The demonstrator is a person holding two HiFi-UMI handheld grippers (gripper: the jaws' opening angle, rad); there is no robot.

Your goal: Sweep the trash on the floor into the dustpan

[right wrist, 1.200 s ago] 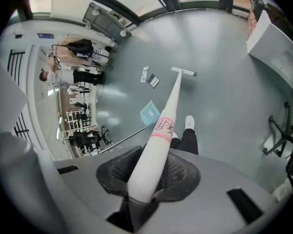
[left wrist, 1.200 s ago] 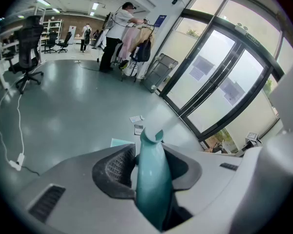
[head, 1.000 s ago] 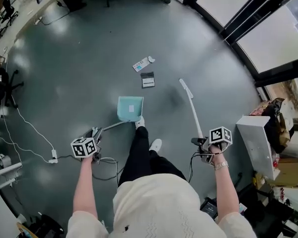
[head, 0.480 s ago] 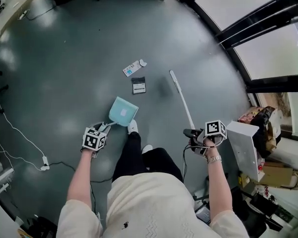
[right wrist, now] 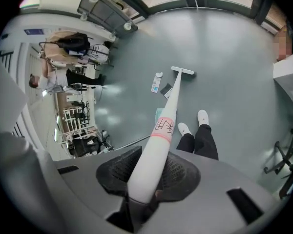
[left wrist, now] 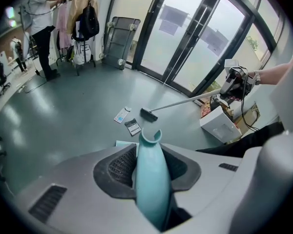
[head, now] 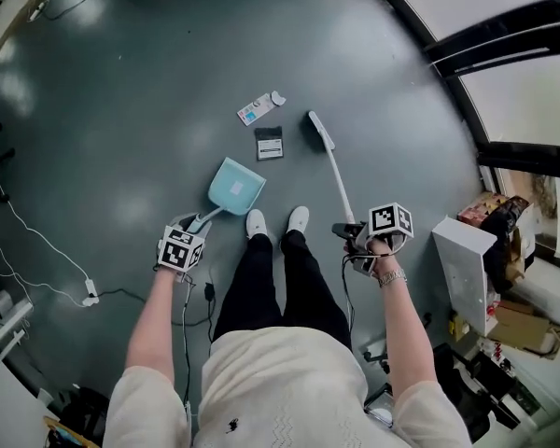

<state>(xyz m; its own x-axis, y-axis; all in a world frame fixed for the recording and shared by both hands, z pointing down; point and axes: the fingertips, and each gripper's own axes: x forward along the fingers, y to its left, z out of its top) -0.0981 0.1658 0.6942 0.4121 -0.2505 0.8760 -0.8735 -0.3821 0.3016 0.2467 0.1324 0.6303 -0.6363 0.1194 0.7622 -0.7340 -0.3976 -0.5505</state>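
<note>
Starting with head view: left tongs [head: 194,224] clamped on handle of light-teal plastic dustpan [head: 235,187], pan down at grey floor [head: 121,110], just ahead of white shoes [head: 257,222]; right tongs [head: 353,239] clamped on long white broom [head: 334,171], head beside trash. White flat carton [head: 259,108] and dark square packet [head: 269,143] lie loose beyond pan mouth, none inside

Left gripper view: jaws closed round teal handle; both pieces outside pan

Right gripper view: jaws closed on white shaft, head near packet

Judgement: sweep not yet done, both pieces left to push in
</note>
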